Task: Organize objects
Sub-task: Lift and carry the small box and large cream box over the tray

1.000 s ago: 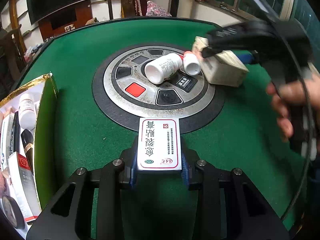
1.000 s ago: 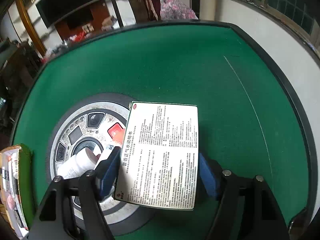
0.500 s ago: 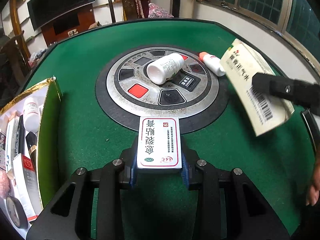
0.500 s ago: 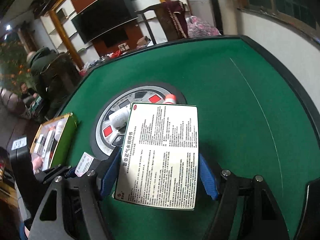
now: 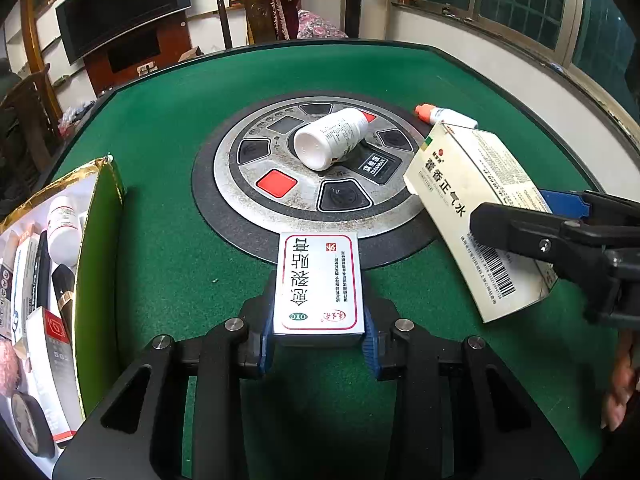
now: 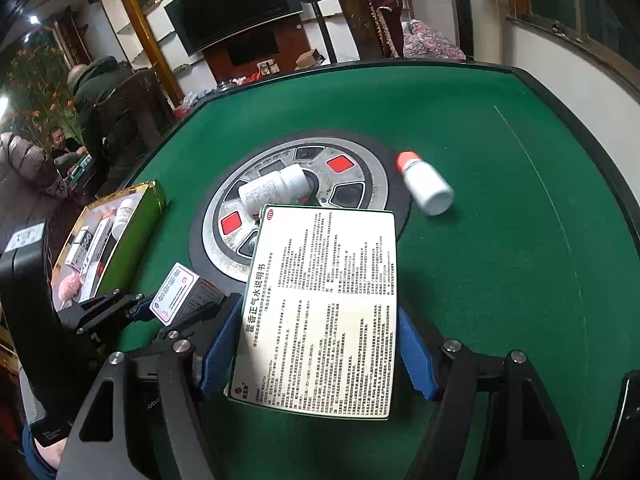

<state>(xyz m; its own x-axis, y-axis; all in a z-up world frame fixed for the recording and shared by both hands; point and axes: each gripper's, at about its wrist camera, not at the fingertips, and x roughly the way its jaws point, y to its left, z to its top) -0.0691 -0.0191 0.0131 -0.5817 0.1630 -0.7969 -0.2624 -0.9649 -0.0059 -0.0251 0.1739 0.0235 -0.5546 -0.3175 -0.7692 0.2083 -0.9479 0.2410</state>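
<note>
My left gripper (image 5: 318, 340) is shut on a small white box with a red border (image 5: 319, 282), held just above the green felt. My right gripper (image 6: 320, 346) is shut on a large cream medicine box (image 6: 320, 312) covered in fine print; the left wrist view shows this large box (image 5: 472, 204) at the right, tilted, with the right gripper's finger across it. A white bottle (image 5: 330, 138) lies on its side on the round metal panel (image 5: 280, 200). A smaller bottle with an orange cap (image 6: 426, 186) lies on the felt beside the panel.
An open gold-edged storage box (image 5: 100, 216) stands at the left with several packets and a bottle inside. The table's raised dark rim (image 6: 580, 120) curves round the far side. Chairs, a television and seated people are beyond the table.
My right gripper has carried the large box away from the panel, toward the near right, swinging to face left. The orange-capped bottle is now uncovered. The left gripper stayed still.
</note>
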